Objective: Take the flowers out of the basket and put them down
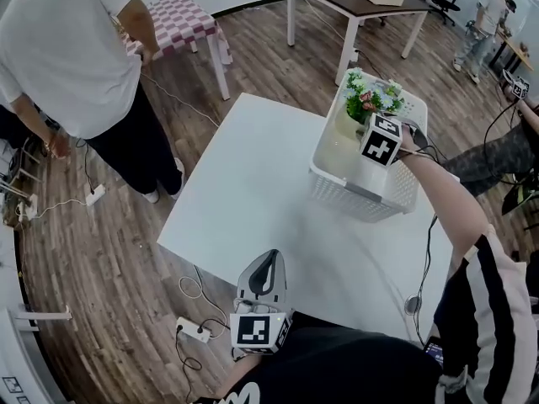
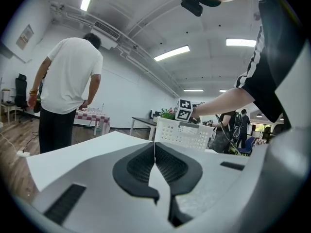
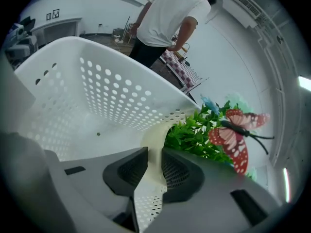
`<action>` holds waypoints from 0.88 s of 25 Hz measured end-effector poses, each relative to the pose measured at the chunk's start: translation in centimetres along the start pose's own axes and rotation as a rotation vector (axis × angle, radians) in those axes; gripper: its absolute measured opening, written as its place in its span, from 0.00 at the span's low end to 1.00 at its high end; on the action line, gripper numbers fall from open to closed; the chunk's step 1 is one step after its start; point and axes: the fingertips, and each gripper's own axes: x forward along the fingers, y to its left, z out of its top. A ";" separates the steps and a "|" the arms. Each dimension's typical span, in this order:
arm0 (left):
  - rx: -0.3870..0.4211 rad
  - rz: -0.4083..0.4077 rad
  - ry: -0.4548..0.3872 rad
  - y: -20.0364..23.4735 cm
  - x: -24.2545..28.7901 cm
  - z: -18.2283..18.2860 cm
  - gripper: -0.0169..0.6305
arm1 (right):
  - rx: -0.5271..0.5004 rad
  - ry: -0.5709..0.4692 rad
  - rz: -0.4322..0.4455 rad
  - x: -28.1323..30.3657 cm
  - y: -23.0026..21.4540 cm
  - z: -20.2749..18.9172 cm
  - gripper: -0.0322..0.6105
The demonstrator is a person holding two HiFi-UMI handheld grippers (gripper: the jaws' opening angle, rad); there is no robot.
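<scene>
Right gripper [image 1: 375, 129], head view: reaching into the white basket [image 1: 358, 194] at the far right corner of the table [image 1: 253, 183], tips down beside the flowers [image 1: 370, 99], which are still inside the basket at its far end. Left gripper [image 1: 267, 263] sits idle at the near table edge, well apart from the basket. Bystander [image 1: 67, 49] stands off the table's left side, not involved

Left gripper view: jaws pressed together, nothing between them, pointing across the bare table towards the basket [image 2: 182, 134]

Right gripper view: jaws only narrowly apart, with the cream pot [image 3: 155, 135] wall filling the gap; it looks clamped on the rim. Green leaves [image 3: 194, 137] and a red butterfly pick [image 3: 238, 137] sit just right of the jaws, with the perforated basket wall [image 3: 112, 91] behind

Step, as I read it: grasp made, lift not started. Next move needs a straight vertical pull to clear the basket rim while keeping the pot upright, since a rim-only grip could let it swing. Then across to open table and down
</scene>
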 end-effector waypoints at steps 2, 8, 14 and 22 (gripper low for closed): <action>-0.003 -0.010 -0.002 -0.2 -0.1 0.1 0.04 | -0.007 -0.004 -0.013 -1.0 -0.2 0.2 0.20; 0.002 -0.055 0.001 -0.7 0.1 0.2 0.04 | -0.051 -0.013 -0.054 -3.4 -0.4 0.6 0.20; 0.012 -0.108 -0.011 -1.6 0.8 0.9 0.04 | -0.042 -0.018 -0.083 -5.4 -1.0 0.2 0.20; 0.013 -0.174 -0.032 -4.4 1.9 1.5 0.04 | -0.007 -0.008 -0.136 -8.9 -2.4 -2.5 0.20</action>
